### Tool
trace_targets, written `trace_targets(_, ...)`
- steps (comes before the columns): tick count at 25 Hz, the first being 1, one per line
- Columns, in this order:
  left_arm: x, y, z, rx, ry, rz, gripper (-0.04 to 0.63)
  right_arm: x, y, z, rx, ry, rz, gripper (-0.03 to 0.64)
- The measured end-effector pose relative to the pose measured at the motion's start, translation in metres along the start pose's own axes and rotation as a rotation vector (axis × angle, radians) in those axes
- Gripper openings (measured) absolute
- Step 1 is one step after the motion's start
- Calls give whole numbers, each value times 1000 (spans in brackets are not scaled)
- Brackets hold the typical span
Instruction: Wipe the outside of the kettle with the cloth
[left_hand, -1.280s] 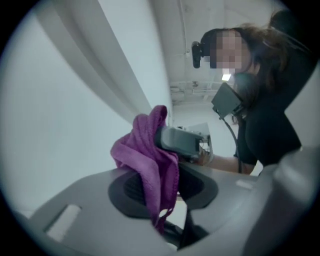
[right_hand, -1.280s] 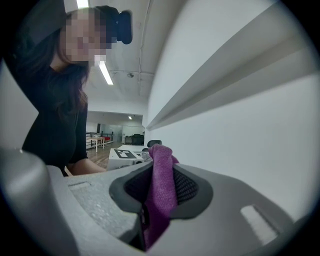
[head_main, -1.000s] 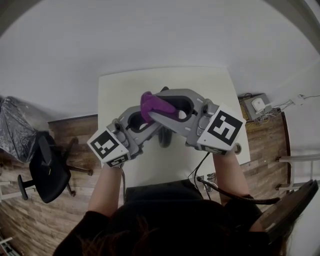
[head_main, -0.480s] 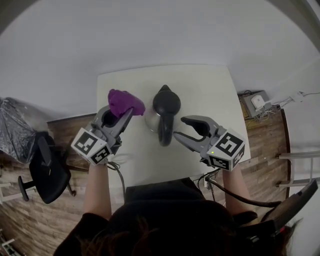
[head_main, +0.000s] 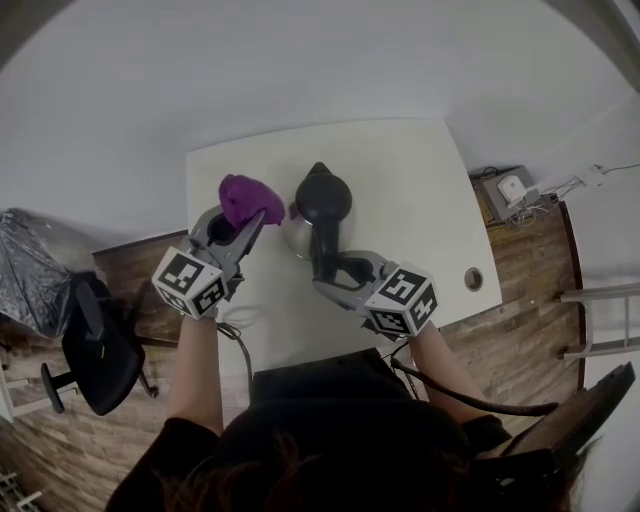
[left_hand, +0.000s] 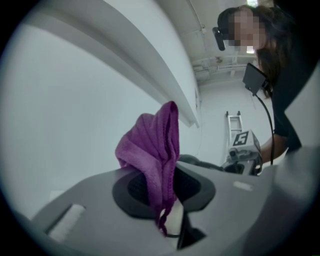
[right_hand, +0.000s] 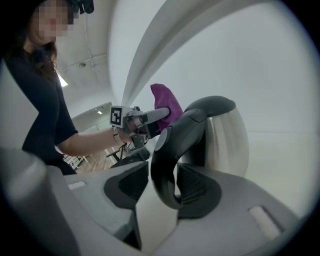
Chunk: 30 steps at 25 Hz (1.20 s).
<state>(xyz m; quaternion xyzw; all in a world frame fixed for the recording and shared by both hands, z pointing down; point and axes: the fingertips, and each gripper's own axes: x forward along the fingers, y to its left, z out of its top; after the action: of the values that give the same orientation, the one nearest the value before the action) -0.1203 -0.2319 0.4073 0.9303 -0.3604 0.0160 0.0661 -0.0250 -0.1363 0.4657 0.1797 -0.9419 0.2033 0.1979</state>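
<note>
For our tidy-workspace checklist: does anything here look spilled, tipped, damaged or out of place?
Nothing stands out. The steel kettle with black lid and handle stands upright on the white table, and the purple cloth is clamped in the left gripper.

The gap between the jaws of the right gripper (head_main: 335, 272), which have just been opening, is taken up by the kettle handle (right_hand: 162, 165), and room is left only on its left side. Straight ahead, the way is barred by the kettle (head_main: 322, 195) body. Only a narrow gap is left between the kettle and the left gripper (head_main: 243, 230), which is clamped on the cloth (head_main: 248, 198). Bare table (head_main: 410, 190) is offered to the right gripper's right.
</note>
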Motion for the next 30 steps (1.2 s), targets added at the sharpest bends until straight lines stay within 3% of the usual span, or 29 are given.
trace_targets(1,1,1,-1,3,6,3,86,2,-1,1,-4,-7,-6,158)
trace_targets(4,3,4,-3,34,31,9,86,3,0,3,-18,-16,-13,152)
trace_targets(7,11,9,1,126,80,3,86,0,0,2,-19,-14,-11,152)
trace_targets(9,22,9,12,127,73,-74,86,-3,-1,2,-23,-10,-11,152)
trace_targets(12,40,2,23,62,53,-231,86,-5,-2,0,-24,-4,-6,152)
trace_targets(17,58,-4,16,37,86,-326,84,-11,-5,-4,-33,17,-15,152)
trace_targets(25,62,10,-23,6,151,-290,82,-14,-3,-6,-33,16,-11,150)
trace_targets(30,67,20,-43,-66,162,-266,81,-15,-2,-4,-33,4,-2,151)
